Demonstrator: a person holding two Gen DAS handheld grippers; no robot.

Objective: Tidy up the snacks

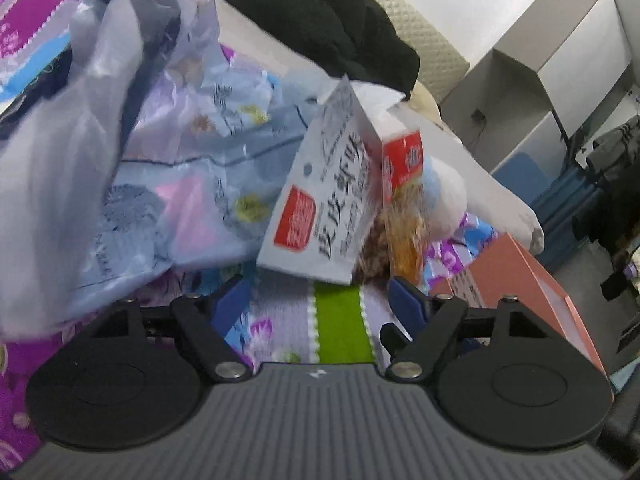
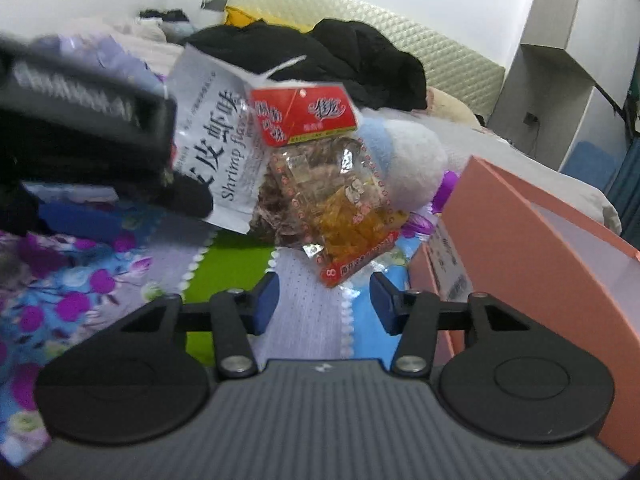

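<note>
A white shrimp-flavour snack bag (image 1: 324, 200) leans upright on the bed, also in the right wrist view (image 2: 218, 148). Beside it stands a clear snack bag with a red header (image 2: 320, 184), seen edge-on in the left wrist view (image 1: 402, 200). My left gripper (image 1: 320, 304) is open and empty, just short of the white bag's lower edge; its body shows blurred at the left of the right wrist view (image 2: 88, 136). My right gripper (image 2: 323, 300) is open and empty, just below the clear bag. A pink open box (image 2: 532, 248) stands at the right.
A thin bluish plastic bag (image 1: 132, 152) lies crumpled on the left. Black clothing (image 2: 320, 56) and a white plush toy (image 2: 412, 164) lie behind the snacks. The floral bedspread (image 2: 80, 280) covers the bed. A padded headboard (image 2: 440, 52) and grey cabinets (image 1: 560, 60) stand behind.
</note>
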